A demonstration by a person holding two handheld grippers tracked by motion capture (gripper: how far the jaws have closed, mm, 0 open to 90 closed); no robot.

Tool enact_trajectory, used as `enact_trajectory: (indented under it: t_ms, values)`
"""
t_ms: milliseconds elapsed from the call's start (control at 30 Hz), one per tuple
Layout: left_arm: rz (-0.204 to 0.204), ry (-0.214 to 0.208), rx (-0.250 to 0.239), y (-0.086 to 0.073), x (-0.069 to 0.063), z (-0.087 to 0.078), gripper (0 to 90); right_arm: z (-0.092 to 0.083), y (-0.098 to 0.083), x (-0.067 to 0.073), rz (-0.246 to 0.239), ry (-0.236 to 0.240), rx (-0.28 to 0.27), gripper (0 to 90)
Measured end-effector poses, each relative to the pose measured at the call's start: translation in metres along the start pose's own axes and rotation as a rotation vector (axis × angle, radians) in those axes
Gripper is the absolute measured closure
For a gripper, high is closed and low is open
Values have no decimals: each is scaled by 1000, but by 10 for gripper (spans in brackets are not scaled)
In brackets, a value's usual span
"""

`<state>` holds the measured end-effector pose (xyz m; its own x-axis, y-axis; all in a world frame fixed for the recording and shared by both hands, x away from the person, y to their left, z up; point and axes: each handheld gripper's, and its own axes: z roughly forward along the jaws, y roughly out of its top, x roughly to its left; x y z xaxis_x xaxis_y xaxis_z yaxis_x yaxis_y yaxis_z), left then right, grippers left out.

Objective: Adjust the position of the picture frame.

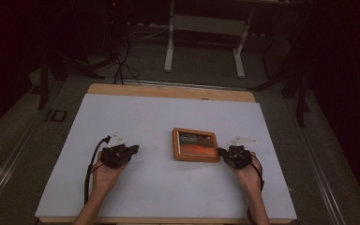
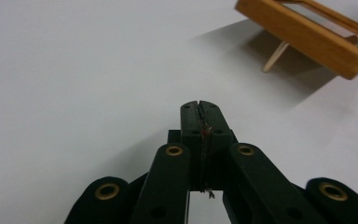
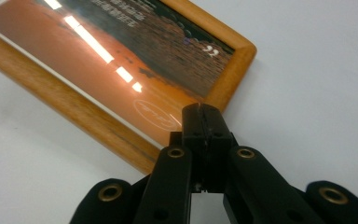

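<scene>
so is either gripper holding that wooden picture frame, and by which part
Nothing is held. Both the left gripper and the right gripper are shut on nothing; the right one's tips sit over the near edge of the orange-brown wooden picture frame, not gripping it.

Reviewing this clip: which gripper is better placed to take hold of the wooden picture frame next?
Right. The right gripper sits at the wooden picture frame's near right corner, jaws shut, while the left gripper is apart from it across bare white table, also shut. Either would probably need to open first.
</scene>
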<state>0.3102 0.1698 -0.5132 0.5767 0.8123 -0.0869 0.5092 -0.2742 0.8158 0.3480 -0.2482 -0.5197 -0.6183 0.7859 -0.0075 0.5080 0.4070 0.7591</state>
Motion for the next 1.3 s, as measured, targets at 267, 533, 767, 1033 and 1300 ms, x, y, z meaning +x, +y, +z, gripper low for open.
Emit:
enact_trajectory:
  t_ms: [267, 533, 767, 1033, 1300]
  values:
    - [36, -88, -3, 4, -24, 7, 895, 3, -7, -6, 36, -16, 41, 899]
    - [96, -212, 9, 11, -60, 23, 895, 4, -12, -9, 60, 5, 61, 900]
    - [133, -238, 32, 12, -73, 33, 896, 3, -13, -8, 73, 54, 61, 900]
    - [134, -224, 41, 12, -70, 39, 895, 10, -7, 15, 4, 163, 78, 900]
    - [132, -187, 42, 12, -64, 39, 895, 19, 17, 19, -60, 124, 29, 900]
